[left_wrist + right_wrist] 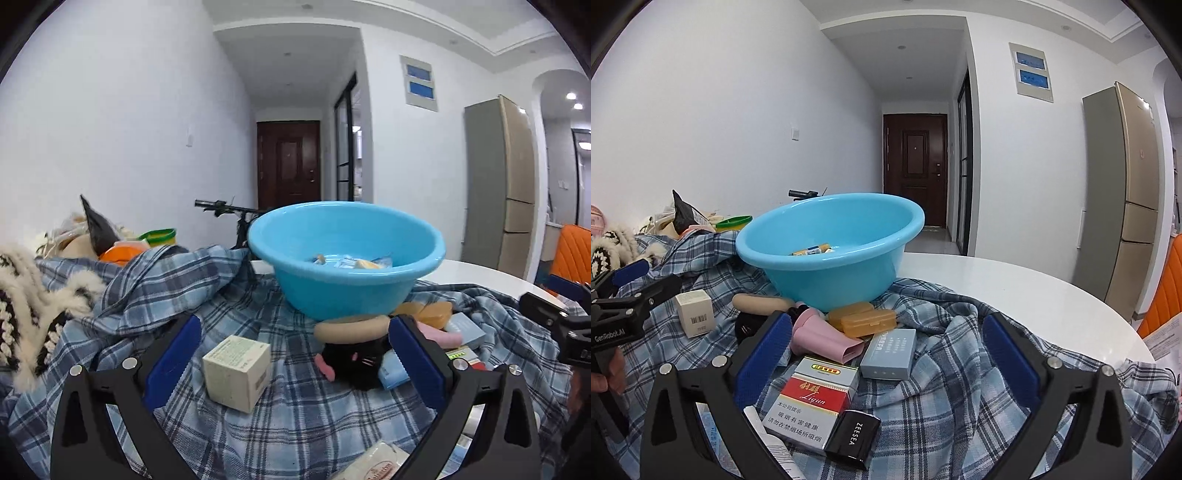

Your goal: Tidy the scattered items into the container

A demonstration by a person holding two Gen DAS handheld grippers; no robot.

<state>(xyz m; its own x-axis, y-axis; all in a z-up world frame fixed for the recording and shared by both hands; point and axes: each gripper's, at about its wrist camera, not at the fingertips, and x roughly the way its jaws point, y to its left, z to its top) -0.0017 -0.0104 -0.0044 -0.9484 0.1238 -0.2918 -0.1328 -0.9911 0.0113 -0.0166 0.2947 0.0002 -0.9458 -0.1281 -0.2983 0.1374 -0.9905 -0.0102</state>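
Place: I'm looking into a lived-in home, an open dining and hallway area.
Entry: a dark wooden front door (pixel 915 170) closes off a narrow corridor.
Appliance: a tall champagne-coloured fridge (pixel 1123 199) stands against the wall on the right.
Furniture: a round white table (pixel 1015 291) with an orange chair (pixel 572 254) beside it.
Clutter: a plaid shirt (pixel 945 354) spread over the table, and a bicycle (pixel 236 218) parked by the wall.

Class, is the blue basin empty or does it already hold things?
Not empty. A few small packets lie at the bottom of the basin; most items remain outside on the cloth.
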